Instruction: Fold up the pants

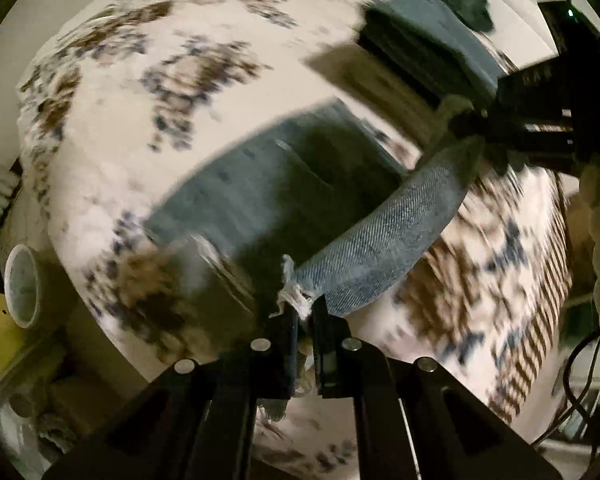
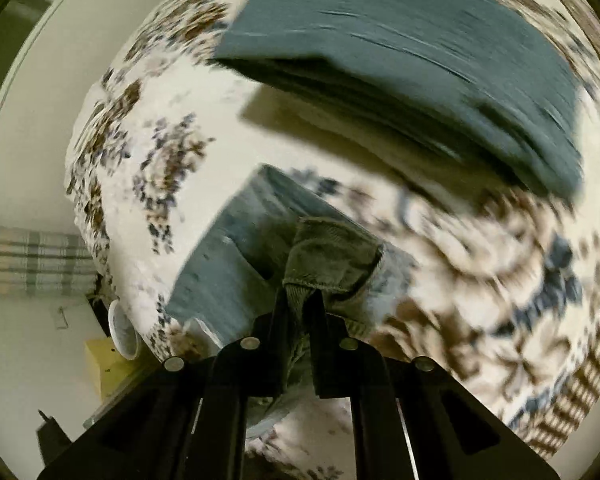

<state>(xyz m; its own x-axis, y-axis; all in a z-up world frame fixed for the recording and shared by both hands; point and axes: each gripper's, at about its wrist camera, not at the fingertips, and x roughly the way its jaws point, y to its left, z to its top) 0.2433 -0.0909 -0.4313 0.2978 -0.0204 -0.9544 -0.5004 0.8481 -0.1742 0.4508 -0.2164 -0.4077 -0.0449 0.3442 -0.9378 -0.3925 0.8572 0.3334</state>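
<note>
Blue denim pants (image 1: 284, 188) lie on a white cloth with brown and blue floral print (image 1: 112, 184). My left gripper (image 1: 305, 312) is shut on the frayed hem of a pant leg (image 1: 388, 236), lifted off the cloth. My right gripper (image 1: 532, 120) holds the other end of that lifted edge, at the upper right of the left wrist view. In the right wrist view my right gripper (image 2: 302, 312) is shut on a bunched fold of the pants (image 2: 332, 264), and the rest of the denim (image 2: 228, 276) hangs below. Both views are motion-blurred.
A stack of folded dark blue garments (image 2: 420, 64) lies on the cloth further back, also in the left wrist view (image 1: 428, 44). A white cup (image 1: 22, 292) and a yellow box (image 2: 108, 364) sit past the cloth's left edge. A black cable (image 1: 576, 364) hangs at right.
</note>
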